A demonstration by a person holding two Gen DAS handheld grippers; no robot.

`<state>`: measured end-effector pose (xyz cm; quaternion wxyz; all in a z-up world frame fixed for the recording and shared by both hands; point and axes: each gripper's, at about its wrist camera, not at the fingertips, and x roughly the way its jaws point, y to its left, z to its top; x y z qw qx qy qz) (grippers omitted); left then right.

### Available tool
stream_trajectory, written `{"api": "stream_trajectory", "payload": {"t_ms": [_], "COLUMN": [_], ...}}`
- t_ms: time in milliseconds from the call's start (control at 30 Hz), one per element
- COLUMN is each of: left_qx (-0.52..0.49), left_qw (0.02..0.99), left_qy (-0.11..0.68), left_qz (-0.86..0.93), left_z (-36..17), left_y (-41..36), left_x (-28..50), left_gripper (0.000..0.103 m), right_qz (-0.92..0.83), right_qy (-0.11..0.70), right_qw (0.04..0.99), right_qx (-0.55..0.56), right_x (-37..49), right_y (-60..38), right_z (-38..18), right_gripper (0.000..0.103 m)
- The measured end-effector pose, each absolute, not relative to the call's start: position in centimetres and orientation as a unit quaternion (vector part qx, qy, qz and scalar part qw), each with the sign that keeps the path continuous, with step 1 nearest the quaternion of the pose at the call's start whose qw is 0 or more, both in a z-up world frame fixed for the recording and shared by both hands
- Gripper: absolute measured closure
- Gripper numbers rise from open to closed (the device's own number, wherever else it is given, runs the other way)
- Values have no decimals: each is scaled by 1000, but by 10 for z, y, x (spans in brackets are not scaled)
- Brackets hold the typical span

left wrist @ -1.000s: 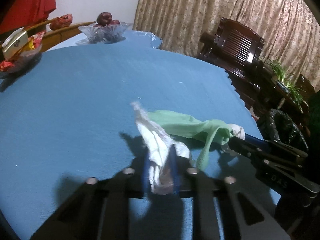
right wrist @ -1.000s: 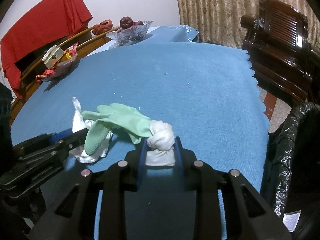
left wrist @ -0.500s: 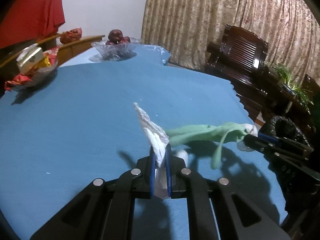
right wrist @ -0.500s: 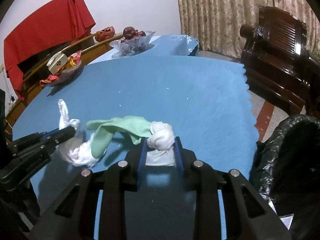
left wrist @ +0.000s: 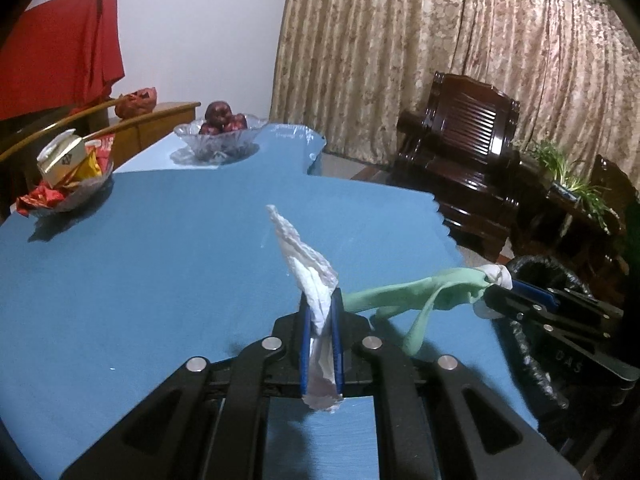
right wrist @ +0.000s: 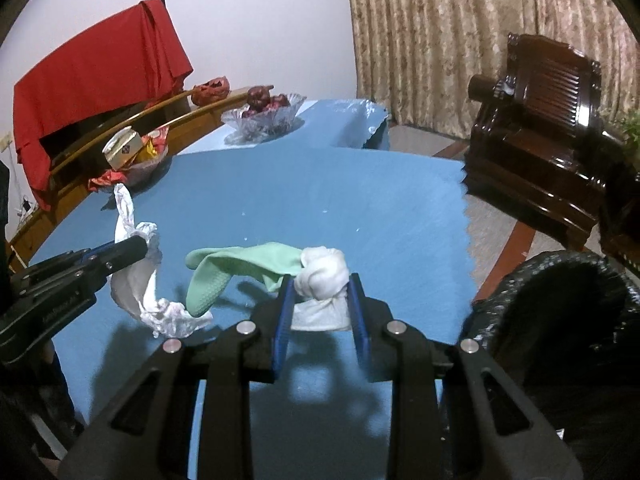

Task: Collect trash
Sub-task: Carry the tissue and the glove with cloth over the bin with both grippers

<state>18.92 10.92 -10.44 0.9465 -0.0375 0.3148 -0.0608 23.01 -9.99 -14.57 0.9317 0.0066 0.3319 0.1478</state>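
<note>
My left gripper (left wrist: 320,310) is shut on a crumpled white tissue (left wrist: 306,268) and holds it above the blue table (left wrist: 140,248). In the right wrist view the left gripper (right wrist: 138,245) shows at the left with the tissue (right wrist: 140,292) hanging from it. My right gripper (right wrist: 320,288) is shut on the knotted white cuff of a green rubber glove (right wrist: 236,268), lifted off the table. In the left wrist view the glove (left wrist: 416,290) hangs from the right gripper (left wrist: 500,292). A bin lined with a black bag (right wrist: 560,312) stands at the table's right edge.
A glass bowl of dark red fruit (left wrist: 218,136) and a dish of snack packets (left wrist: 66,180) sit at the far side of the table. A dark wooden armchair (left wrist: 464,160) and potted plants (left wrist: 568,172) stand to the right. A red cloth (right wrist: 96,76) hangs at the back left.
Both grippers have risen, lifting the tissue and the glove off the table. The left gripper closed tighter on the tissue. The right gripper has moved nearer the black bin.
</note>
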Motion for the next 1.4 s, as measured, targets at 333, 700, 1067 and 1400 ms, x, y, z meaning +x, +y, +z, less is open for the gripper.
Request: {"api": "stream_trajectory", "payload": {"t_ms": [333, 700, 1067, 1400], "left_qx": [-38, -31, -25, -9], "left_qw": [953, 953, 946, 933], "left_qy": [295, 291, 281, 274], "left_qz": [-56, -84, -157, -231], "left_z": [-83, -74, -62, -56], "left_y": [105, 81, 5, -76], "left_x": [177, 172, 178, 178], "left_gripper": [94, 94, 94, 94], "right_qz": [135, 121, 52, -23], "right_qy": [315, 294, 274, 267], "right_qw": [939, 948, 960, 963], "right_qx": [9, 15, 20, 29], "right_x": [212, 196, 169, 134], "right_y": [-117, -135, -208, -284], "right_z": [-129, -113, -94, -91], "right_gripper": [77, 77, 77, 77]}}
